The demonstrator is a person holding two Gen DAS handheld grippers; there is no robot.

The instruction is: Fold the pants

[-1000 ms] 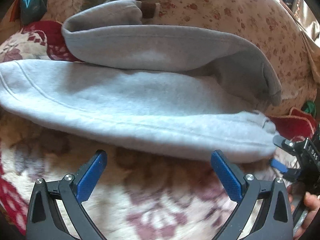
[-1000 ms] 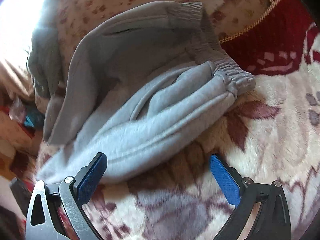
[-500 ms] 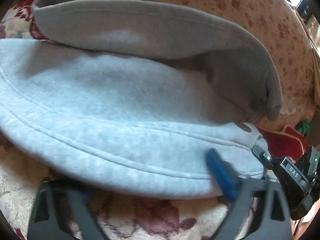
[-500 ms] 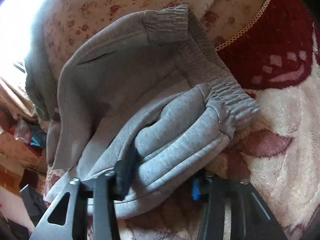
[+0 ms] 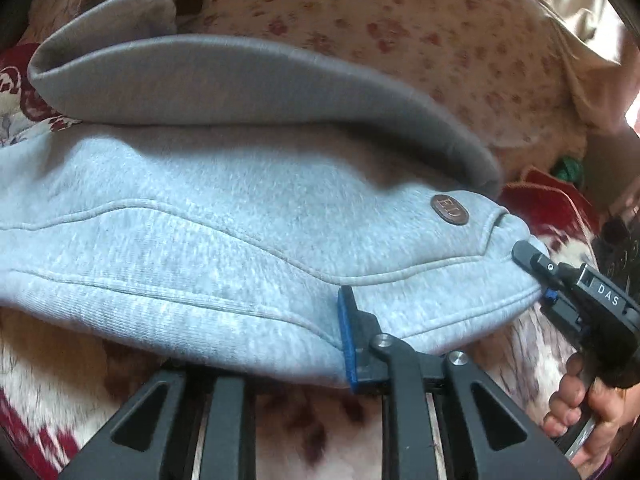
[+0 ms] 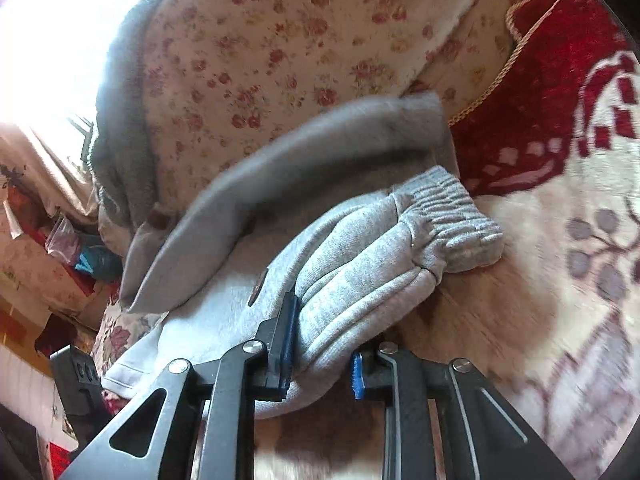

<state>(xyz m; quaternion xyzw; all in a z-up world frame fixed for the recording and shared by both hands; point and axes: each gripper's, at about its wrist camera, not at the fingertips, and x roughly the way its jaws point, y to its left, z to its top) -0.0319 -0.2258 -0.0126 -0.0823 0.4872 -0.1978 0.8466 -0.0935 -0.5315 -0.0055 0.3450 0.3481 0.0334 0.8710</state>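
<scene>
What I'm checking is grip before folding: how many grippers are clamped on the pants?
2. The left gripper pinches the gray pants along their near edge; the right gripper clamps the same edge, close to the ribbed band.

You have one pair of light grey fleece sweatpants [image 5: 224,236] in front of you, with one small brown oval leather badge [image 5: 449,209] on it and one ribbed elastic waistband [image 6: 452,220] in sight. You hold two black grippers with blue pads: the left gripper [image 5: 280,360] and the right gripper [image 6: 320,356]. Under them lies one cream plush blanket with dark red flower patterns [image 6: 560,320], and behind it one cream cover printed with small red blossoms [image 6: 280,40]. One bare hand [image 5: 580,416] shows.
</scene>
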